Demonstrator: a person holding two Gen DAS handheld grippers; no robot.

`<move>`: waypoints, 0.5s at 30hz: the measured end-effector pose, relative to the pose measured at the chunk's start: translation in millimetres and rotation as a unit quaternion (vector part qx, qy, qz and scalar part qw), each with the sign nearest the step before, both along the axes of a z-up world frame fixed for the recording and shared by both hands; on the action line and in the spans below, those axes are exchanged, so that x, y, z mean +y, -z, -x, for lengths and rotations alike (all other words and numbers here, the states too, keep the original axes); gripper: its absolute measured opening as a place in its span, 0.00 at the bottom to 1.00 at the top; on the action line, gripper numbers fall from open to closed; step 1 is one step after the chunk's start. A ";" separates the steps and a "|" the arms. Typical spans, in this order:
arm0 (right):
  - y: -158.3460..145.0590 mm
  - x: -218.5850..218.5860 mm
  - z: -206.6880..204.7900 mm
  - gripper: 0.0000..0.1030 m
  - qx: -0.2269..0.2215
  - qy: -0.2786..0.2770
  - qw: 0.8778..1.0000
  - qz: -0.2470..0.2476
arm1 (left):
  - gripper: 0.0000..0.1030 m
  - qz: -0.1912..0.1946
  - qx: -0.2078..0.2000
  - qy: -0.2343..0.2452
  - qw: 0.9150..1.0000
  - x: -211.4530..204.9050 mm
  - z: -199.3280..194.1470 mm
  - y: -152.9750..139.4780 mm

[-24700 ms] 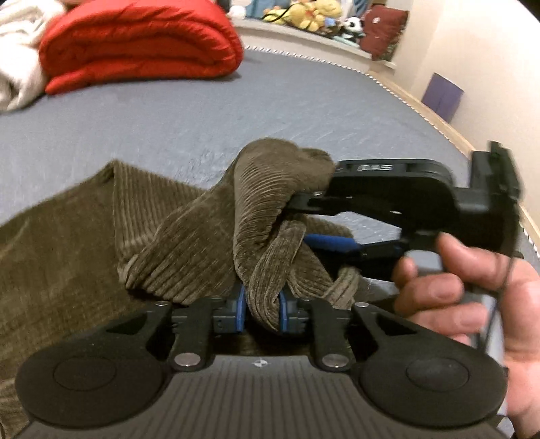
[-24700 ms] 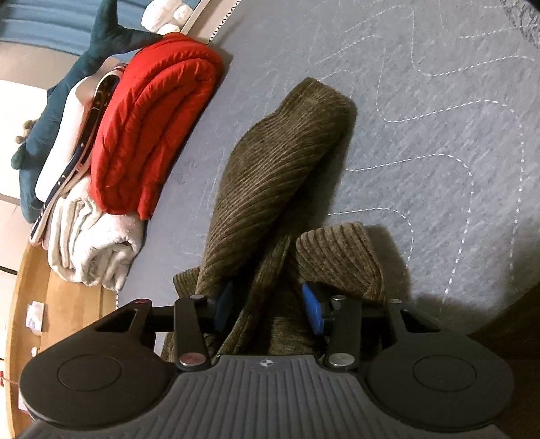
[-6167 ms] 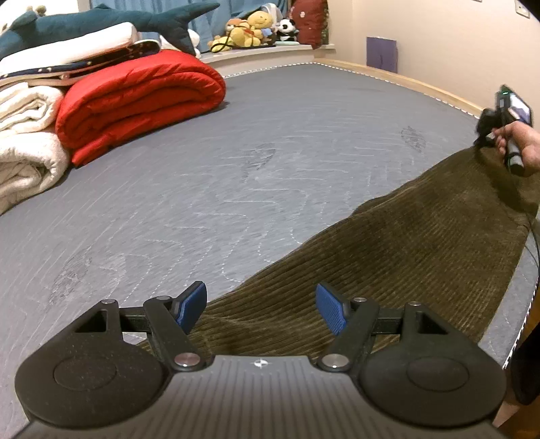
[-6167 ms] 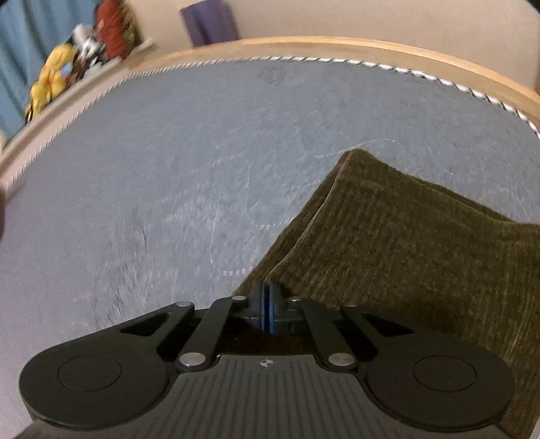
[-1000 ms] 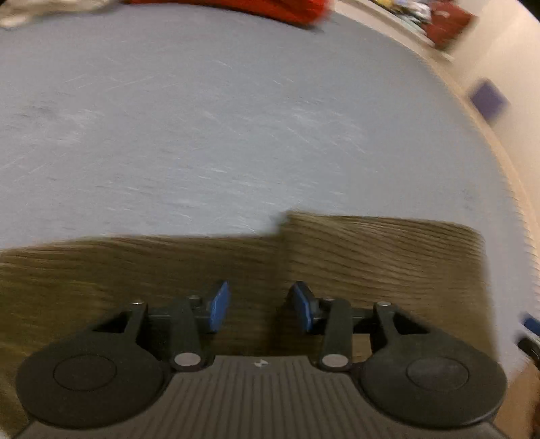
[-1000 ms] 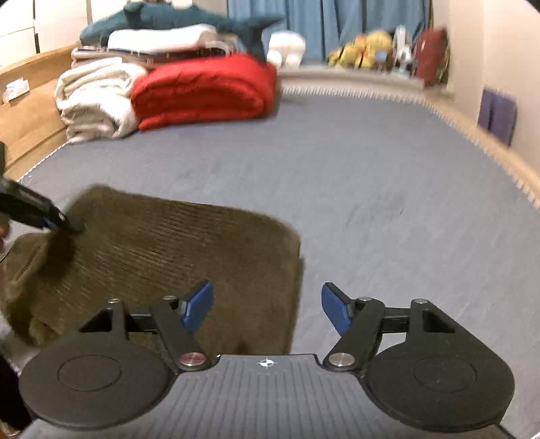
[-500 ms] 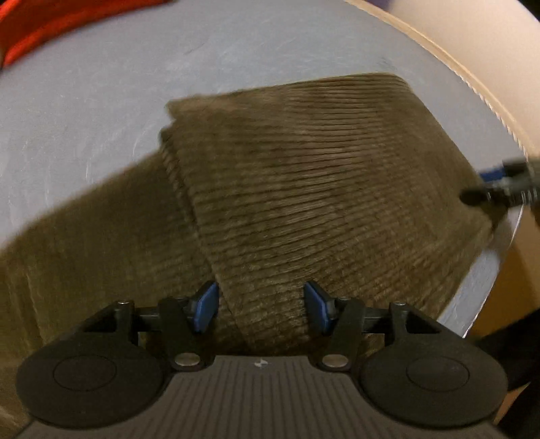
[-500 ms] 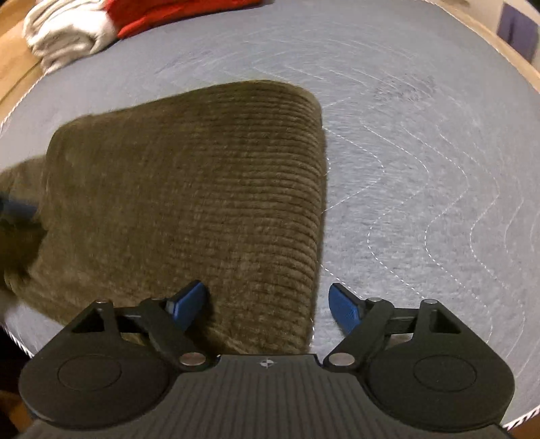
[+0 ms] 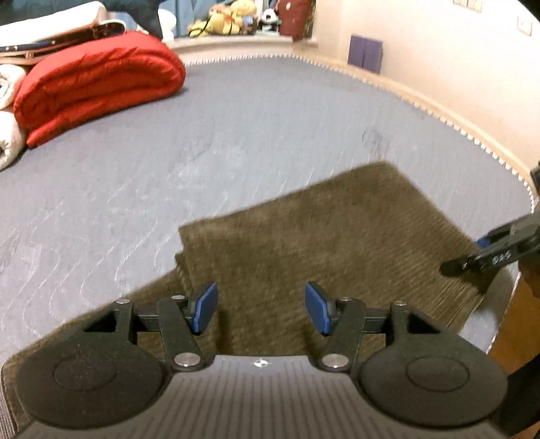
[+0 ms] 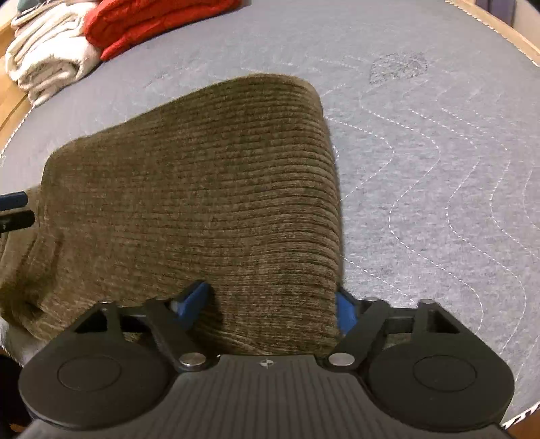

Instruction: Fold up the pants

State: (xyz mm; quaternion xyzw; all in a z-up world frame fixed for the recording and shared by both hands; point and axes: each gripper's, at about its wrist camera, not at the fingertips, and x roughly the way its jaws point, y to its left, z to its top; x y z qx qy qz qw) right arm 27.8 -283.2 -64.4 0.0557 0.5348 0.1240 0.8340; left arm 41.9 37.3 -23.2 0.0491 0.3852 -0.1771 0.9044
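Grey quilted mattress [image 9: 236, 141] is filling both views, with wavy white stitching running across it and a wooden frame edging its far side.

Nearest in the right wrist view, the right gripper [image 10: 270, 304] is pointing steeply down at the pants [image 10: 202, 189], and its jaws are closing. The near right corner of the folded brown corduroy is sitting between the blue pads, its folded edge running along the inside of the right pad; whether the pads are pressing the cloth yet cannot be told. Beyond that gripper the pants are lying flat on the mattress, stretching away and to the left, with bare mattress to their right.

In the left wrist view, the left gripper [image 9: 260, 309] is hovering over the pants [image 9: 337, 236] with its jaws spread wide and nothing pinched between them; the cloth is lying beneath and beyond the pads. A step in the fabric is showing just left of the left pad, where one layer is lying on another. The other gripper is reaching in at the pants' right edge.

Past the pants, at the mattress's far left, a red quilt [image 9: 98, 87] is lying rolled beside white blankets [image 10: 50, 64]. Stuffed toys [image 9: 229, 23] are sitting on a ledge behind.
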 end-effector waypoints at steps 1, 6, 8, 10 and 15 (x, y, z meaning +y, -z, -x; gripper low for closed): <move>-1.2 -0.8 -0.1 0.59 -0.004 0.005 1.000 -0.001 | 0.63 0.007 -0.002 0.000 1.000 -0.8 -1.0 -2.8; -23.2 -1.4 13.2 0.22 -0.039 0.022 0.999 -0.021 | 0.80 0.062 -0.005 0.002 0.998 -1.3 -7.2 -21.6; -42.0 13.1 25.6 0.21 -0.084 -0.002 0.996 -0.004 | 0.82 0.080 -0.003 0.007 0.997 -3.1 -10.1 -29.7; -65.9 39.0 44.9 0.20 -0.151 -0.058 0.987 0.021 | 0.84 0.110 0.001 0.013 0.994 -3.6 -11.6 -40.7; -103.1 106.0 93.2 0.19 -0.265 -0.170 0.948 0.042 | 0.99 0.226 0.067 0.059 0.970 2.7 -15.7 -56.6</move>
